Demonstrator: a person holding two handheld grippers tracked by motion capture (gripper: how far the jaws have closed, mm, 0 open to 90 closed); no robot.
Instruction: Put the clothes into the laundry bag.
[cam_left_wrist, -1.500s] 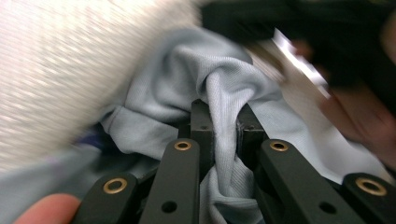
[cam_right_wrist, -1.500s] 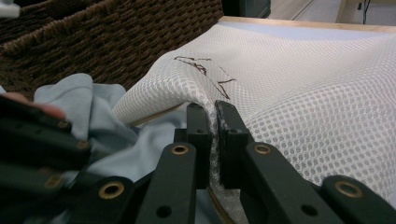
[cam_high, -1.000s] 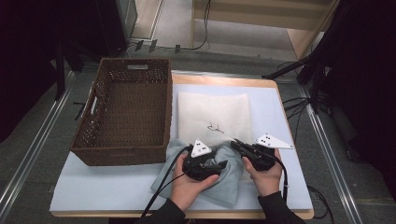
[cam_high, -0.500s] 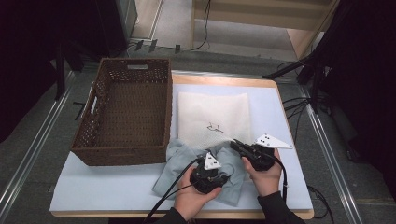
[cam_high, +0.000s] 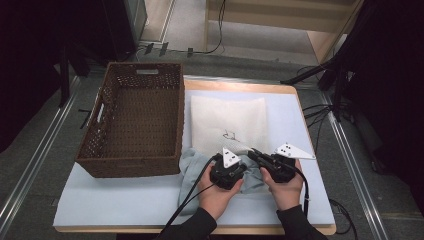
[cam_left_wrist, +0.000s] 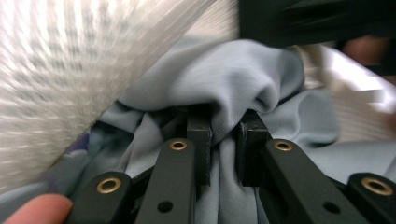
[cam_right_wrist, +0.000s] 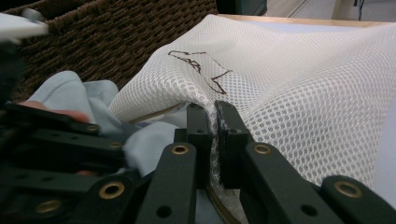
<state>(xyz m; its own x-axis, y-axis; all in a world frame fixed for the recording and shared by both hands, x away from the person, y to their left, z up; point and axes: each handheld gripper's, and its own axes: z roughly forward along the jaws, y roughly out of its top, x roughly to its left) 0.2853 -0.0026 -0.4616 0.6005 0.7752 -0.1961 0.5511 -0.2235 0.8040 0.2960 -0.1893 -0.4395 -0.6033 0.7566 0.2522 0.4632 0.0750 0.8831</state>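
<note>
The table (cam_high: 100, 210) carries everything, and the brown wicker basket (cam_high: 135, 120) at its left serves as the landmark. Just to the right of the basket lies a white mesh laundry bag (cam_high: 227, 120), flat, with a dark zip pull (cam_high: 230, 134) near its nearer edge. In front of the bag, beside the basket's near right corner, sits a crumpled pale blue cloth (cam_high: 192, 167).

The right gripper (cam_right_wrist: 211, 112), farther from the basket, is clamped tight on the bag's near edge, lifting it a little so the mouth gapes. The left gripper (cam_left_wrist: 223, 128), between it and the basket, has just been closing its jaws, and a bunched fold of the blue cloth is pinched between them, right at the raised mesh edge.

As I judge it, the step in hand is stuffing the cloth into the bag, with the grip on the cloth freshly taken. The next move calls for the right gripper to keep the mouth lifted while the left pushes its fold away from the person and under the mesh, deep enough that the cloth does not spill back out.
</note>
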